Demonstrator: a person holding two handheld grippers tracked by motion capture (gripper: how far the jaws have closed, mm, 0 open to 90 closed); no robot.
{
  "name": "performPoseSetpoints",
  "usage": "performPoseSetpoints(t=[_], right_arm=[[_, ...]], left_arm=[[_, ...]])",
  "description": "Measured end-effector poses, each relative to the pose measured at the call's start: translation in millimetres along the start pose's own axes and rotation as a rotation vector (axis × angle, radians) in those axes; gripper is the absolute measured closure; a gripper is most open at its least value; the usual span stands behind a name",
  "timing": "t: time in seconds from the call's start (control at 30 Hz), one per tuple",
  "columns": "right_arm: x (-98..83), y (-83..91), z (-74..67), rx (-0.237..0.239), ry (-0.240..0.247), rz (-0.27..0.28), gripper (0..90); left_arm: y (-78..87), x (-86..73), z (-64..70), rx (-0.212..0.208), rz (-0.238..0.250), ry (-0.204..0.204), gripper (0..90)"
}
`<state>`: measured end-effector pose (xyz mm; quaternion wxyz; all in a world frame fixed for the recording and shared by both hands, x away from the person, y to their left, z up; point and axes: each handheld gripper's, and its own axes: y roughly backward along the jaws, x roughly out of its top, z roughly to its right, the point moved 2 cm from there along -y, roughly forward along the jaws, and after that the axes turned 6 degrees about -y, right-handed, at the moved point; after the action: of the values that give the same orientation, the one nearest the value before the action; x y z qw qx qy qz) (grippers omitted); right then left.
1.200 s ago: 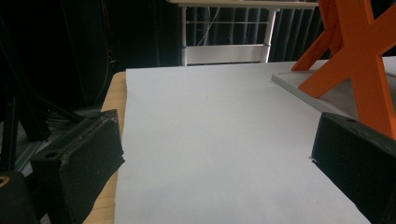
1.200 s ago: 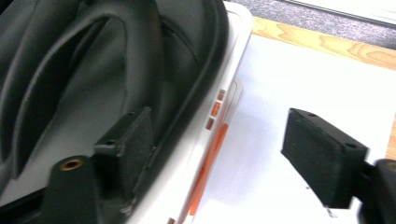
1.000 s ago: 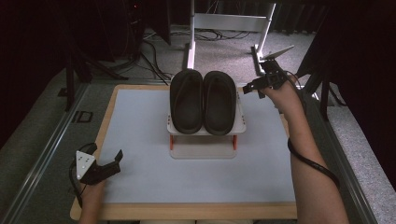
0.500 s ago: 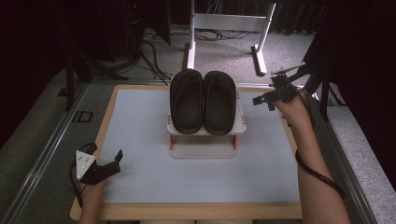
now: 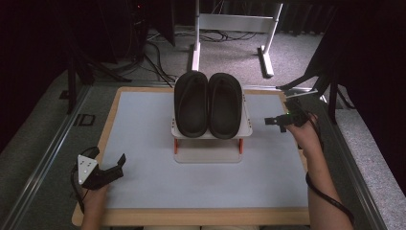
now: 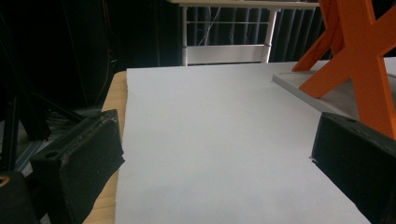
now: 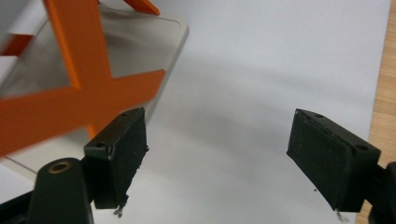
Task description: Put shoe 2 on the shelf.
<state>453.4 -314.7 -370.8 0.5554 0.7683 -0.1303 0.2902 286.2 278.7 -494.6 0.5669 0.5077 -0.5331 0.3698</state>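
Observation:
Two black slippers (image 5: 208,103) lie side by side on a small white rack (image 5: 246,127) with orange legs (image 5: 240,145), at the back middle of the table. My right gripper (image 5: 274,121) hovers just right of the rack, open and empty, pointing left toward it. In the right gripper view its jaws stand wide apart over the white mat, with the rack's orange cross-brace (image 7: 79,88) at upper left. My left gripper (image 5: 117,164) rests open at the table's front left corner; the left gripper view has the orange leg (image 6: 359,60) at far right.
A white mat (image 5: 143,143) covers the wooden table (image 5: 191,216). The rack stands on a pale base plate (image 5: 208,156). Behind the table are a white metal frame (image 5: 230,28), cables on the floor and dark stands. A rail (image 5: 43,158) runs along the left side.
My right gripper has come down and forward from beside the slippers' far end to the rack's right side, near the table's right edge. The left gripper has stayed put.

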Motion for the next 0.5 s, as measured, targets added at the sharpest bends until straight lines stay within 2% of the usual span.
performPoseSetpoints(t=[0.13,0.3,0.5], right_arm=[[-15.1,-9.6,6.9,0.037,0.003,0.010,17.8],[-33.1,-21.5,12.8,0.010,0.050,0.040,14.9],[-50.9,-31.2,23.2,-0.010,0.028,0.056,14.9]], left_arm=[[-0.2,0.1,0.0,0.001,-0.001,0.001,1.6],[-0.1,0.0,0.0,0.001,-0.001,0.000,1.6],[-0.1,0.0,-0.1,0.001,0.000,0.002,1.6]])
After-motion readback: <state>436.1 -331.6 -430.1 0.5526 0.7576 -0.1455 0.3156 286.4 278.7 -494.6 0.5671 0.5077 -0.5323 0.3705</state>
